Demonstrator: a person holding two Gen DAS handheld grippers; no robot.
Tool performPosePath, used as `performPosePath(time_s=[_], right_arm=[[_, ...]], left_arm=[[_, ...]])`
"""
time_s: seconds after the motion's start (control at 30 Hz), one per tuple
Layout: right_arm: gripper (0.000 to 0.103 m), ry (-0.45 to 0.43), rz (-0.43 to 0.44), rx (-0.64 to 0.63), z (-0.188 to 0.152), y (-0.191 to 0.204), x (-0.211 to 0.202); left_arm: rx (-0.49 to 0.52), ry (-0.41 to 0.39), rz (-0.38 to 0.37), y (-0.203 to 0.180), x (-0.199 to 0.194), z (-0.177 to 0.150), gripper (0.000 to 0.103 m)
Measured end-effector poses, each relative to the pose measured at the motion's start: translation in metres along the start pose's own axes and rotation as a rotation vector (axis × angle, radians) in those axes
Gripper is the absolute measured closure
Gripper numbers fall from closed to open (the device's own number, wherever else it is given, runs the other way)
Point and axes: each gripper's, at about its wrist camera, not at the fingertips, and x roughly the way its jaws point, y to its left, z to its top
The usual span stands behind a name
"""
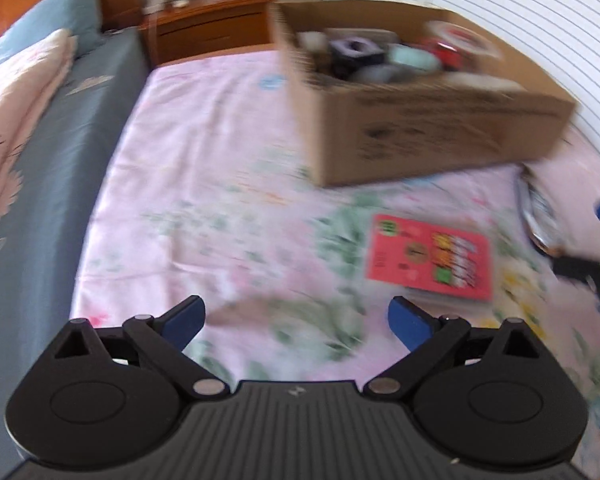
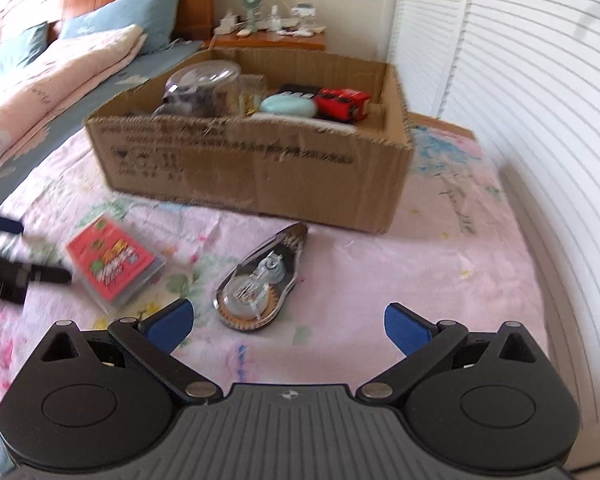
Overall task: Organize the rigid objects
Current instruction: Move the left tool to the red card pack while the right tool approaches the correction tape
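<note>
- Right now my left gripper [image 1: 296, 322] has its jaws spread wide, nothing between them, hovering over the pink floral sheet [image 1: 204, 184].
- My right gripper [image 2: 289, 326] is the same: jaws wide apart, holding nothing, above that sheet.
- Cardboard box [image 2: 260, 168] sits on the sheet ahead of both grippers, top open.
- Inside the box: clear plastic jar [image 2: 204, 84] at the left end, mint-green oval case [image 2: 288, 106] in the middle, red toy vehicle [image 2: 342, 104] toward the right, touching the green case; a dark item behind them, too small to tell.
- Red card pack [image 2: 112, 260] lies flat on the sheet in front of the box, ahead-left of my right gripper; in the left wrist view it's ahead-right [image 1: 430, 258], blurred.
- Correction tape dispenser [image 2: 260, 276], clear shell with gears showing, lies flat just ahead of my right gripper, beside the red pack, apart from it, tip pointing at the box.
- Left gripper shows at the left edge of the right wrist view, near the red pack; contact can't tell, motion blur.
- Wooden nightstand [image 1: 212, 24] with small clutter behind the box.
- Blue pillow [image 2: 128, 20] and pink quilt [image 2: 60, 72] far left.
</note>
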Motion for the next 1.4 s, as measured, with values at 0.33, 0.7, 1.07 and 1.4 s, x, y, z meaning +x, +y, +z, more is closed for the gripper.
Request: performPosePath(time_s=[0.33,0.7,1.07,1.4], right_arm=[[0.0,0.036,0.231,-0.056,-0.001,0.03,0.006],[0.0,0.001,0.137,-0.254,0.008,0.02,-0.001],[0.0,0.008,0.228,-0.365,0.01,-0.014,0.019],[0.0,0.015,0.35,-0.414,0.029,-0.021,0.04]], left_arm=[[-0.095,-0.004,-0.053,0.012,-0.002,-0.001,0.005],[-0.067,-0.041,-0.178,0.005,-0.02,0.004,0.005],[0.129,0.01,-0.254,-0.044,-0.002,-0.002,0.005],[0.226,-0.025,-0.212,-0.059,0.008,0.007,0.005]])
